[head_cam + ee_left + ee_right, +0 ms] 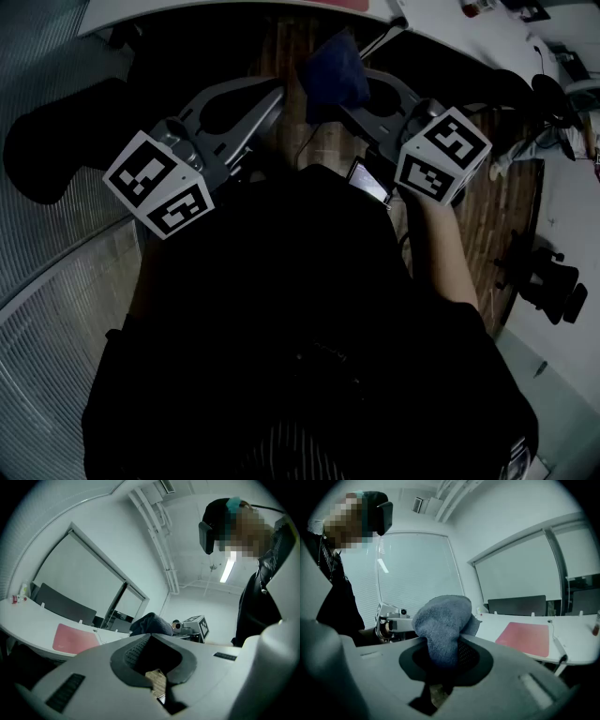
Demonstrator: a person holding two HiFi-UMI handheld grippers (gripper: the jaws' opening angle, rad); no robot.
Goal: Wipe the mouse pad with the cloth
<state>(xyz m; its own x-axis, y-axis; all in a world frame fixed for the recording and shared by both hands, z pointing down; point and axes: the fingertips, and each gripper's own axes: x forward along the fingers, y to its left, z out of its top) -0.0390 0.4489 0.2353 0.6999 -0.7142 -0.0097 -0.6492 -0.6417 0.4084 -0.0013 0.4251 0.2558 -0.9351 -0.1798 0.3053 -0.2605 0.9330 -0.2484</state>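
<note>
A blue-grey cloth [440, 620] bulges up between the jaws of my right gripper [450, 641], which is shut on it. In the head view the cloth [333, 70] hangs in the air in front of my body, and the right gripper [354, 101] holds it from the right. My left gripper [279, 92] is just left of it with its jaws together and nothing between them. From the left gripper [151, 638] the cloth [150, 624] shows just past the jaws. The pink mouse pad [525, 638] [72, 639] lies flat on the white desk ahead, apart from both grippers.
The curved white desk [28, 620] carries a small bottle [18, 597] and dark panels [61, 604] behind the pad. A black chair [66, 131] stands at the left. Wooden floor [511, 216] and dark equipment [548, 281] lie at the right.
</note>
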